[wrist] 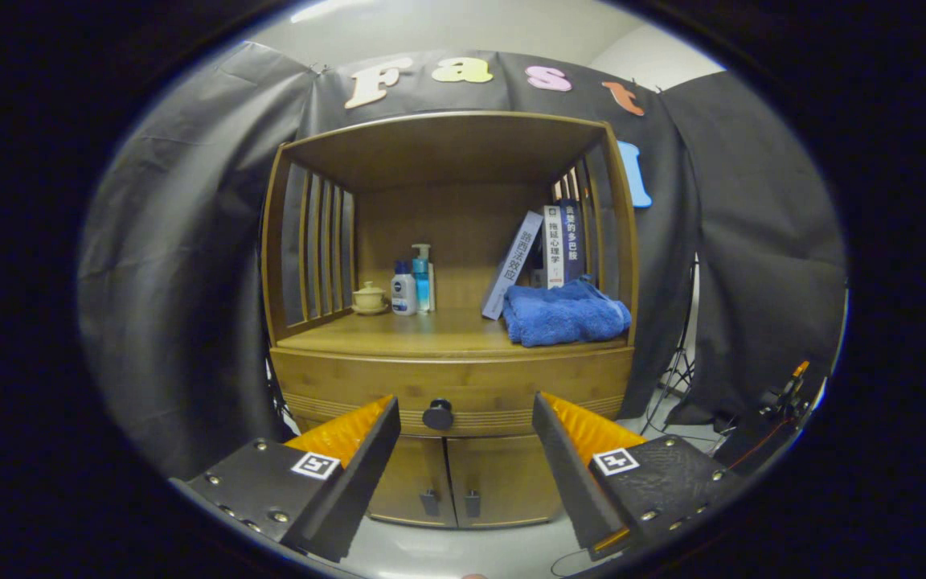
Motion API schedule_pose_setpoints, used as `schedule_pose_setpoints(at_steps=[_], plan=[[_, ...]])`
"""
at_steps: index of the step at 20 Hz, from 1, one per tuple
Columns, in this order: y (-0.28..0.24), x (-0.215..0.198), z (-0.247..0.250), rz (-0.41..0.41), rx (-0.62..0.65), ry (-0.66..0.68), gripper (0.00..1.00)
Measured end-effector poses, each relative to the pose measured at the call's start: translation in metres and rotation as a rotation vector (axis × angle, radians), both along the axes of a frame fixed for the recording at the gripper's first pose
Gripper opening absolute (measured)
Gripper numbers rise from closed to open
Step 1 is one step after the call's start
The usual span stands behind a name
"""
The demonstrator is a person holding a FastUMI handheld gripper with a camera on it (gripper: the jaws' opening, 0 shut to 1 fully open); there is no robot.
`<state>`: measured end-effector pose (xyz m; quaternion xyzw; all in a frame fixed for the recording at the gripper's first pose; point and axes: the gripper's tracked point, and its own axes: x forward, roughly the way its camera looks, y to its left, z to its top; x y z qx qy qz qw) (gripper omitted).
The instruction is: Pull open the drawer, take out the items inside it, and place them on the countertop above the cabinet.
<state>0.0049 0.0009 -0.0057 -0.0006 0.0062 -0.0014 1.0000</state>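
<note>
Gripper (463, 418) lined up, fingers spread wide apart

Round black drawer knob (437, 414) dead ahead at 12 o'clock on closed wooden drawer front (463, 384); folded blue towel (563, 314) at 1.

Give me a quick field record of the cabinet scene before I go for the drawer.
gripper: open, fingers spread, holding nothing
drawer: shut, beyond the fingers
drawer knob: dark, round, between the fingertips but farther off, untouched
countertop: bare at front middle
blue towel: folded, right side of countertop
books: behind the towel, one leaning
bottles: back left, upright
lidded cup: left of the bottles
lower doors: shut
drawer contents: hidden
</note>
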Motion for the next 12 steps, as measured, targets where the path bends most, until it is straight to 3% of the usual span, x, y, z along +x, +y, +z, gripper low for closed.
schedule_pose_setpoints(at_steps=[8, 12], plan=[[0.010, 0.014, -0.007, -0.003, 0.001, 0.000, 0.99], [0.022, 0.042, -0.018, -0.008, 0.009, 0.010, 0.99]])
